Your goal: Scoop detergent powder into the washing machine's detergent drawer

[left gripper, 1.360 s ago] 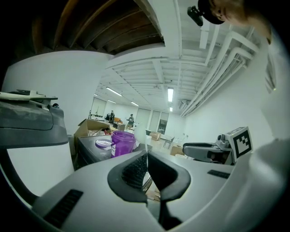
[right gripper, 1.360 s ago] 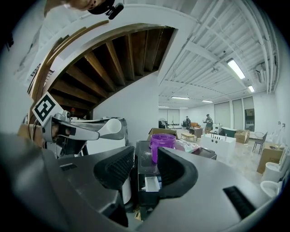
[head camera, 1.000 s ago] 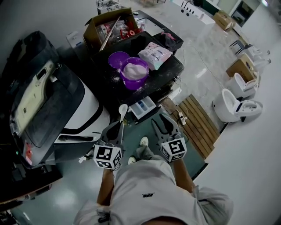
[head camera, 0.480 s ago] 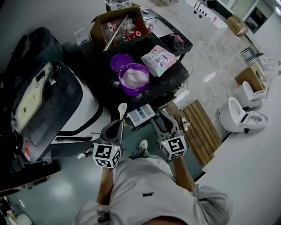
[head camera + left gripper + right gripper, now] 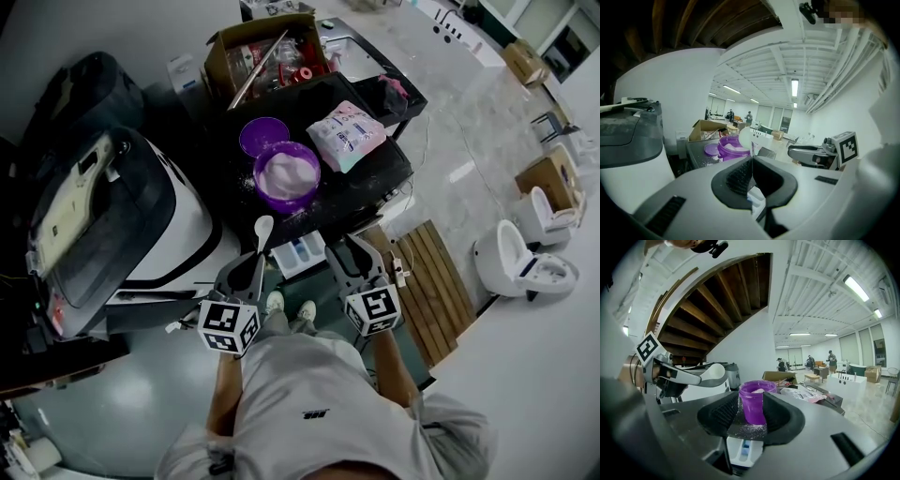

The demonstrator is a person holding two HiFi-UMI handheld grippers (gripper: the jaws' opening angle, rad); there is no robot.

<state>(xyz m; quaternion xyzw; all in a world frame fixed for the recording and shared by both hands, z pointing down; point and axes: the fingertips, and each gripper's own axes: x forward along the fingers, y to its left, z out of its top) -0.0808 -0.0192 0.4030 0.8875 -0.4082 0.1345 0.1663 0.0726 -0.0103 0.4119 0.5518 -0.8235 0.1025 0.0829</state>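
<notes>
My left gripper [image 5: 254,265] is shut on the handle of a white plastic spoon [image 5: 262,231], whose empty bowl points toward the machine. In the left gripper view, the spoon [image 5: 744,138] rises edge-on from the left gripper [image 5: 751,165]. A purple tub [image 5: 286,175] of white powder stands on the black washing machine top [image 5: 361,192]. Below the top, the white detergent drawer [image 5: 300,252] is pulled out, just ahead of both grippers. My right gripper [image 5: 352,253] hangs open and empty to the right of the drawer. The right gripper view frames the tub [image 5: 757,401] and the drawer [image 5: 744,449] between the right gripper [image 5: 751,417] jaws.
A purple lid [image 5: 263,137] lies behind the tub, a pink bag [image 5: 351,135] to its right. A cardboard box [image 5: 266,54] of items sits at the back. A black-and-white appliance [image 5: 112,220] stands left. A wooden slat mat [image 5: 433,286] lies on the floor at right.
The person has stepped closer to the machine, so the drawer and tub sit nearer to both grippers. The spoon stays held in the left gripper; the right stays open.
</notes>
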